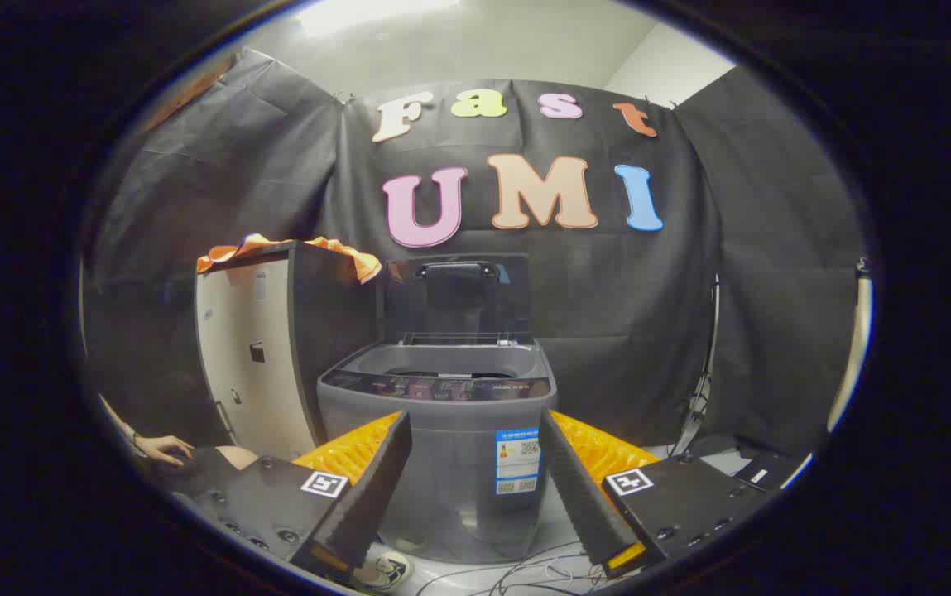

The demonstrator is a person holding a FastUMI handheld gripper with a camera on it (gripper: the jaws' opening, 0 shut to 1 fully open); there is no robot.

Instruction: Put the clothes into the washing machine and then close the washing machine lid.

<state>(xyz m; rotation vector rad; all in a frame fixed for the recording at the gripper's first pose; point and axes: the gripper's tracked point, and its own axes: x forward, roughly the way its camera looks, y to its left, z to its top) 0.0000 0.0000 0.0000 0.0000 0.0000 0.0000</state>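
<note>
A grey top-loading washing machine point(442, 447) stands straight ahead, beyond my fingers, with its dark lid point(457, 296) raised upright at the back. An orange garment point(309, 248) lies draped over the top of a tall cabinet point(256, 364) just left of the machine. My gripper point(475, 439) is open, its two fingers spread wide to either side of the machine's front, with nothing held between them. The drum's inside is hidden from this low angle.
A person's hand point(162, 449) rests low at the left, beside the cabinet. Cables point(525, 571) trail on the floor in front of the machine. A stand with a light leg point(703, 389) is at the right against the black cloth wall.
</note>
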